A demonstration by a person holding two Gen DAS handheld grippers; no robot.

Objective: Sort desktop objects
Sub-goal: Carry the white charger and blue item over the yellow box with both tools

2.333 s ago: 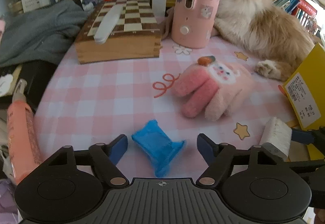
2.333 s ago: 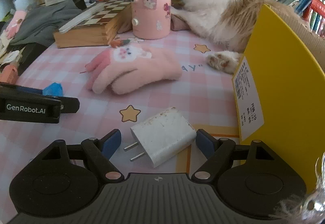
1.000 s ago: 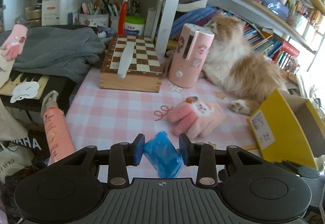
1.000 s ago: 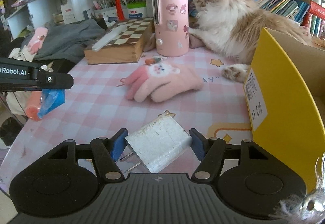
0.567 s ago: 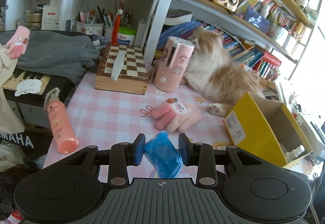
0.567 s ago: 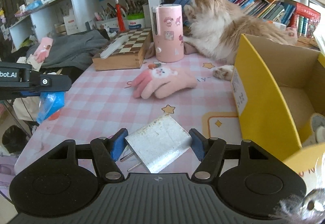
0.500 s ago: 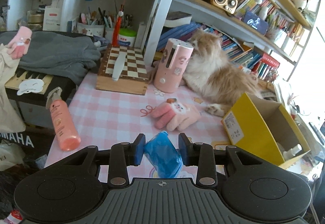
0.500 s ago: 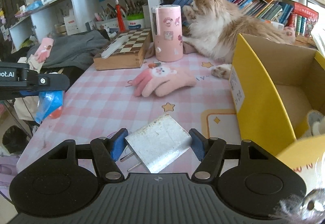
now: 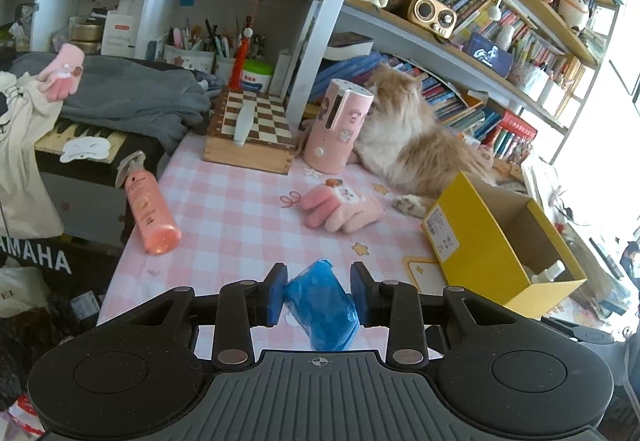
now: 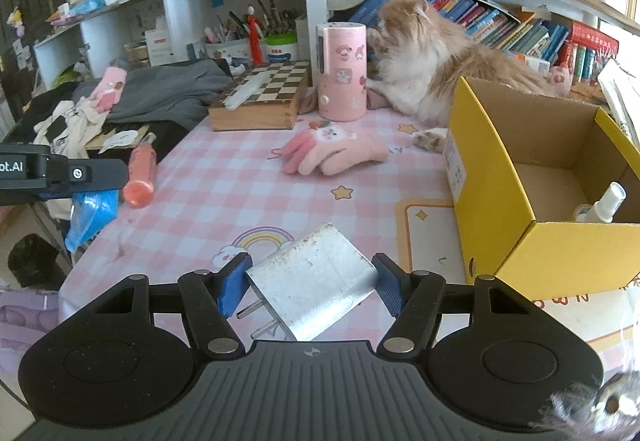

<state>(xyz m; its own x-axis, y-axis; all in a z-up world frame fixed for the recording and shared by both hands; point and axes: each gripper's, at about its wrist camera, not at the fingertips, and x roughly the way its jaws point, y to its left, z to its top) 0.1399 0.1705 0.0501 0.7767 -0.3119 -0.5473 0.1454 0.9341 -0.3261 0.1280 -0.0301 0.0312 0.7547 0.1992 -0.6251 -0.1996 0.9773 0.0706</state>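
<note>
A crumpled blue plastic wrapper (image 9: 320, 301) sat clamped between the pads of the left gripper (image 9: 318, 291), held in the air above the near edge of the pink checked table (image 9: 224, 209). A white plug adapter (image 10: 314, 287) was pinched in the right gripper (image 10: 314, 287), also off the table. An open yellow box (image 10: 500, 209) stood to the right, a pink glove (image 10: 332, 155) lay mid-table, and a cat (image 10: 440, 73) lay behind it.

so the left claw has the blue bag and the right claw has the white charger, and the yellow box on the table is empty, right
Not quite: the yellow box is not empty. The right wrist view shows a small white spray bottle lying inside it. The rest holds: the left claw is shut on the blue bag, and the right claw is shut on the white charger.
</note>
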